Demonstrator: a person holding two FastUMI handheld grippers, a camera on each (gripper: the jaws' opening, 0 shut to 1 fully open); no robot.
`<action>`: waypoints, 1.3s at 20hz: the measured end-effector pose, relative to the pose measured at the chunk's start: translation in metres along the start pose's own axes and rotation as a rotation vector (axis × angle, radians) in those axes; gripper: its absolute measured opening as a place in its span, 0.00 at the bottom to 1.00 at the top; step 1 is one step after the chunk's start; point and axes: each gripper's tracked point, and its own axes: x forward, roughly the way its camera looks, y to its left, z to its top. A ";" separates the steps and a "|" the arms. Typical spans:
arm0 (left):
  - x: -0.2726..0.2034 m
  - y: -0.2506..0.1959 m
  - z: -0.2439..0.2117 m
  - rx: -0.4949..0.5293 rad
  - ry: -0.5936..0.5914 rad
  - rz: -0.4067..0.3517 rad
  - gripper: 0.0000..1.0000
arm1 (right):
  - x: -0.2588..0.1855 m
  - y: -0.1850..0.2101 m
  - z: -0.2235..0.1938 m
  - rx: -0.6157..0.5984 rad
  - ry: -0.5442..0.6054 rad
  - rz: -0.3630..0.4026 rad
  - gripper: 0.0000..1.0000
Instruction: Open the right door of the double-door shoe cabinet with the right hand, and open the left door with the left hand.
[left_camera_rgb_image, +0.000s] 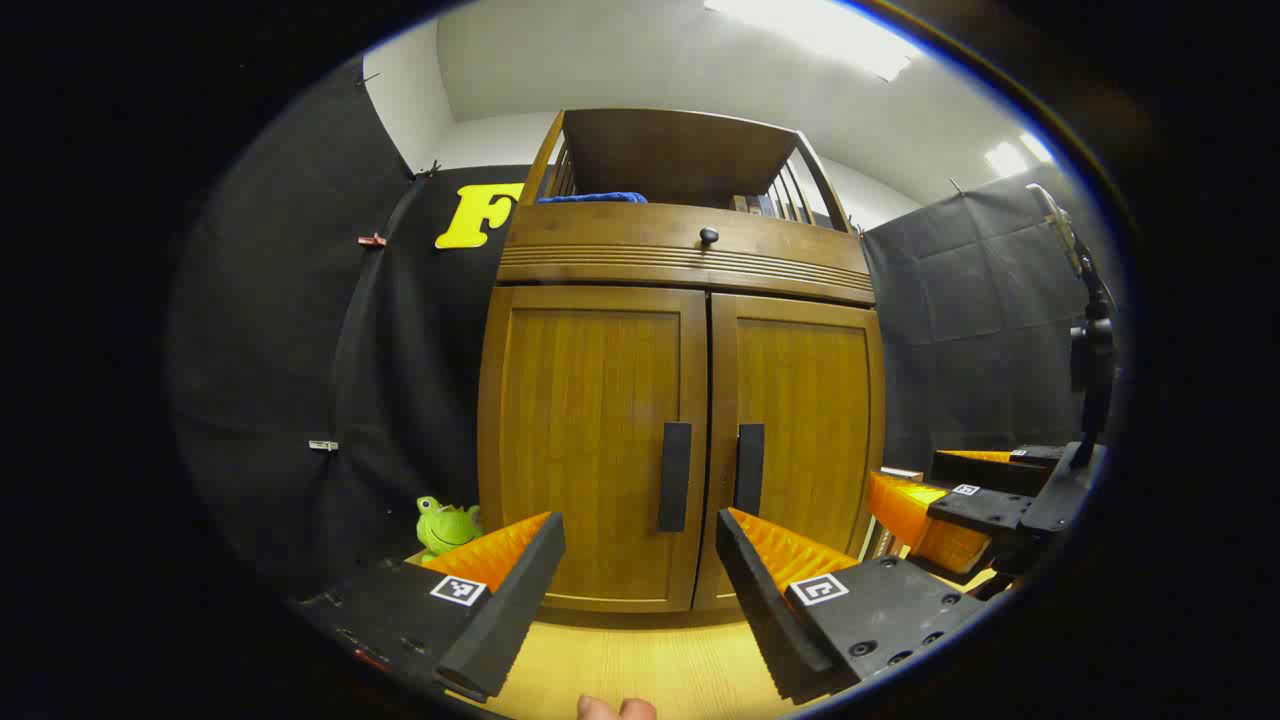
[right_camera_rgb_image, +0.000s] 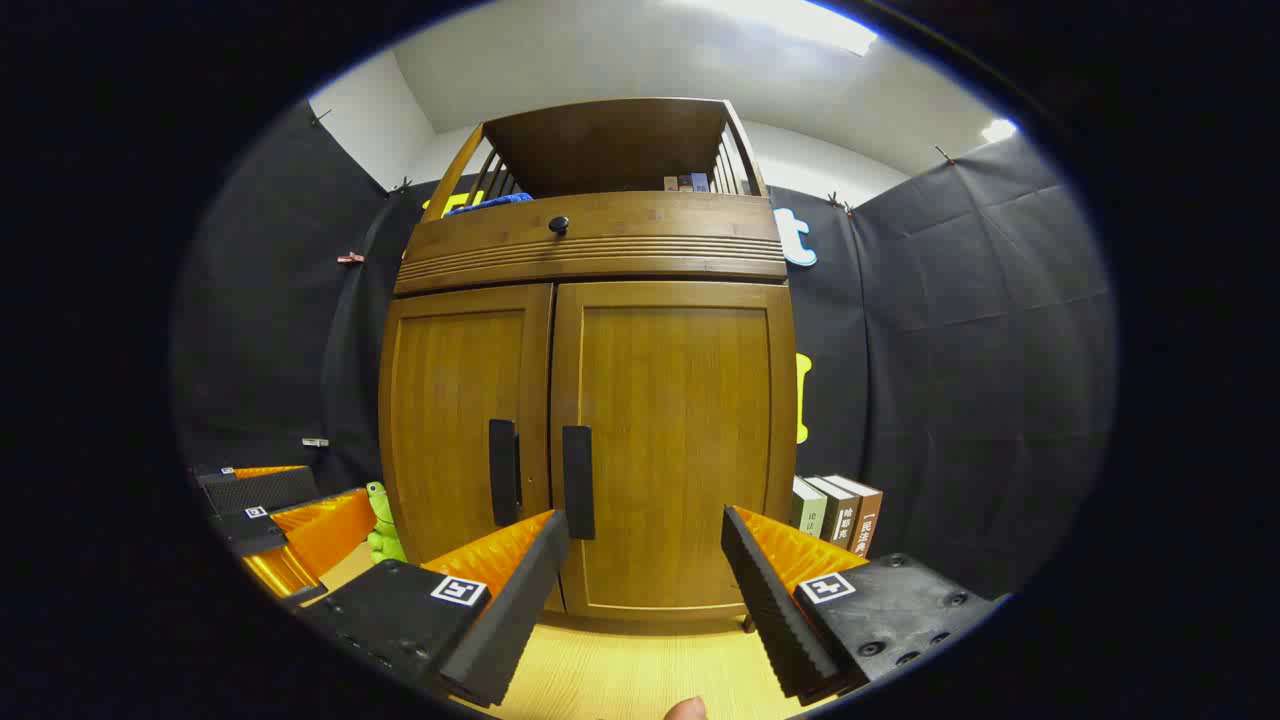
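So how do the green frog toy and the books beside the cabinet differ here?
The frog sits at the cabinet's left side, the books at its right. The frog is one rounded green toy; the books are several flat-spined volumes in muted colours, standing upright in a row. The frog shows past the left gripper, the books past the right gripper. Both rest low, by the cabinet's base.

We see a honey-brown wooden double-door shoe cabinet (right_camera_rgb_image: 590, 400) with visible grain and a soft satin sheen, its two matt black bar handles (right_camera_rgb_image: 577, 482) smooth. It stands on a pale wood-grain tabletop (right_camera_rgb_image: 620, 670), beside a fuzzy green plush frog (left_camera_rgb_image: 445, 525) and matt black cloth (right_camera_rgb_image: 960, 350).
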 end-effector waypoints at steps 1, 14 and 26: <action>0.001 -0.001 -0.001 0.009 0.005 0.003 0.96 | 0.001 0.000 -0.001 0.001 0.003 -0.001 0.97; 0.005 -0.003 -0.003 0.034 0.015 0.037 0.94 | 0.004 0.008 -0.006 0.012 0.018 0.014 0.97; 0.007 -0.002 -0.004 0.043 0.015 0.044 0.95 | 0.058 0.025 -0.016 -0.004 0.021 0.031 0.97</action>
